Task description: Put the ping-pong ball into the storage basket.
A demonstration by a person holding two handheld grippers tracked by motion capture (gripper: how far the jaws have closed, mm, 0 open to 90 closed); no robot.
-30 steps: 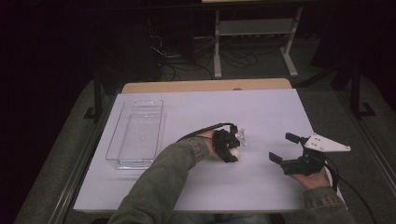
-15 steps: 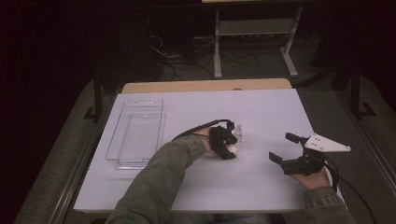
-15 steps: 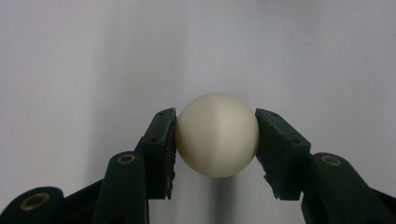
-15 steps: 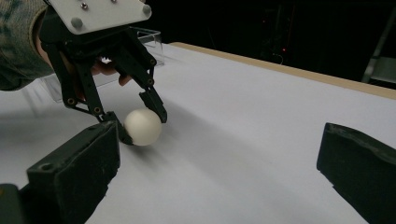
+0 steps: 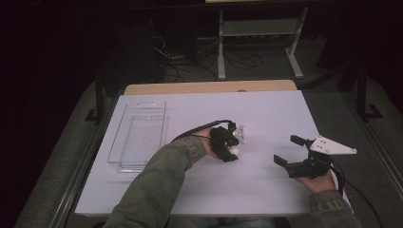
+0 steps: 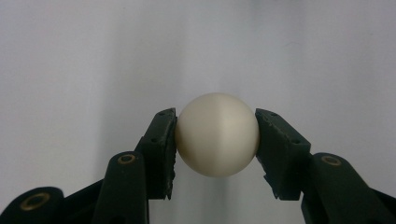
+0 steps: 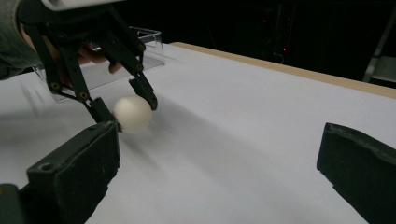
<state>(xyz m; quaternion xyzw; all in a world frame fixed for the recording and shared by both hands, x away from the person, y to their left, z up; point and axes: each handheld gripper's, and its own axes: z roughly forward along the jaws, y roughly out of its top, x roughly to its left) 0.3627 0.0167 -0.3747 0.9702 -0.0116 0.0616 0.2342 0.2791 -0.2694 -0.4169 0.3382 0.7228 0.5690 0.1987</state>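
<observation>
The left gripper [image 5: 231, 151] is clamping a cream ball [image 6: 217, 134] — both pads [image 6: 163, 149] are pressing against its sides, one on each flank, in the left gripper view. In the right gripper view the ball [image 7: 132, 114] is hanging just above the white table [image 7: 233, 140], casting a soft shadow beneath. In the high view the ball [image 5: 232, 152] is sitting near the middle of the table [image 5: 266, 114], to the right of a clear tray [image 5: 138, 137] lying near the left edge. The right gripper [image 5: 291, 150] is resting well apart from the ball at the table's right side — its jaws are standing wide with nothing between them.
</observation>
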